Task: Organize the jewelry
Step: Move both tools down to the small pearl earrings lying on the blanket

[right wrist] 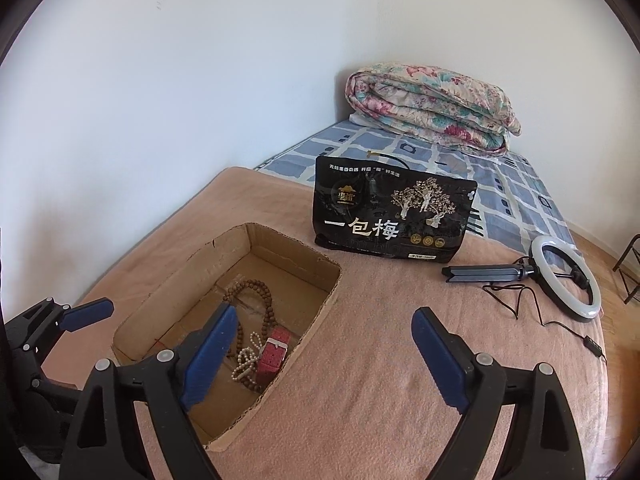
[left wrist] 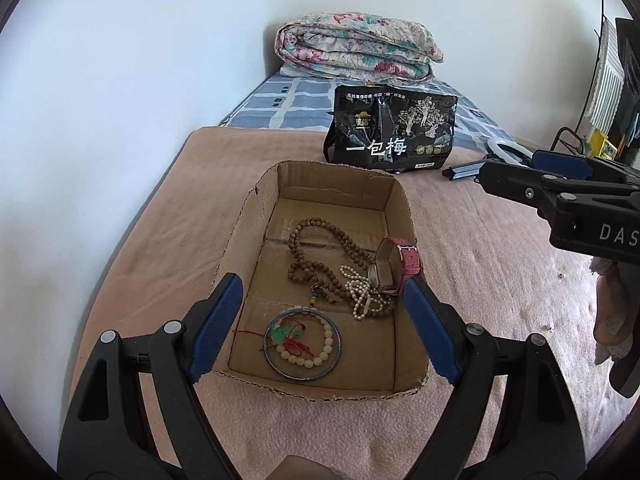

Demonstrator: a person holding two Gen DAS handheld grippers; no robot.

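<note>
Both the left gripper (left wrist: 320, 312) and right gripper (right wrist: 324, 344) stand with jaws wide apart, holding nothing — the jewelry (beads, pearls, pink watch (left wrist: 394, 266)) lies in the cardboard box (left wrist: 248, 216). Behind it a black bag (right wrist: 394, 212) reads "一包梅".

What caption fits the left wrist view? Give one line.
Open left gripper over a cardboard box holding beads, pearls, watch and bangle.
</note>
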